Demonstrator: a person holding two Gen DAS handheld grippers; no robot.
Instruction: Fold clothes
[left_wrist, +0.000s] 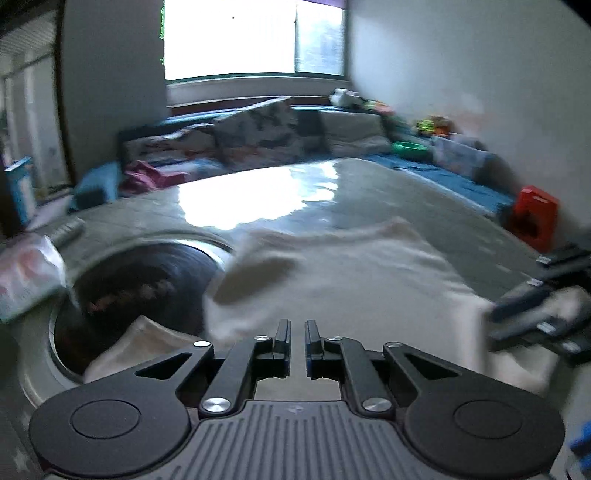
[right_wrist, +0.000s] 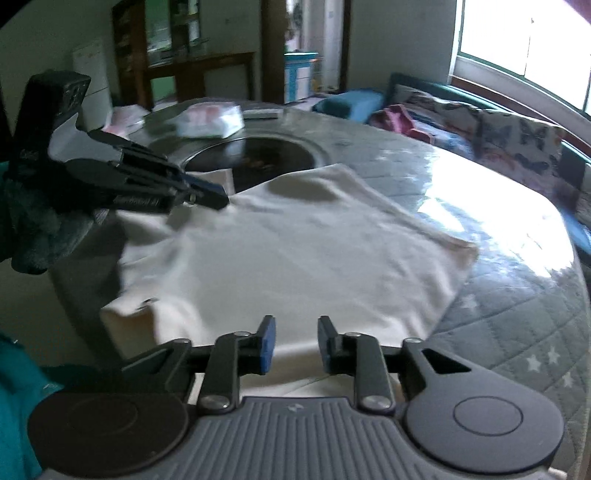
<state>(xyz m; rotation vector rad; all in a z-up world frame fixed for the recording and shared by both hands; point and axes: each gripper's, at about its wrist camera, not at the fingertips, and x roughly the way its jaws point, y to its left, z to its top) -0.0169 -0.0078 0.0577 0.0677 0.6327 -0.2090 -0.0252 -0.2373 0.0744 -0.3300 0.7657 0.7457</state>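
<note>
Your work surface is a large round table covered in a grey quilted cloth with white stars (right_wrist: 517, 332), its far half glaring under the window light. Sunk into the table's middle is a dark round glass panel with a metal rim (right_wrist: 258, 155). Spread across the near side of the table lies the cream-white knitted garment (right_wrist: 295, 251), mostly flat, with one corner overlapping the edge of the dark panel and its near edge hanging toward you. Beyond the table a sofa with butterfly-print cushions (right_wrist: 517, 136) runs under the window.

On the far side of the panel sits a clear plastic packet with pink print (right_wrist: 210, 118).

Your left gripper (left_wrist: 297, 334) sits over the garment's near edge with its fingers almost together, a thin gap between them; in the right wrist view its tips (right_wrist: 210, 195) meet the cloth, but you cannot tell whether any fabric is pinched. Your right gripper (right_wrist: 293, 341) hovers at the garment's near hem with its blue-padded fingers (right_wrist: 267, 343) clearly apart, nothing between them.
</note>
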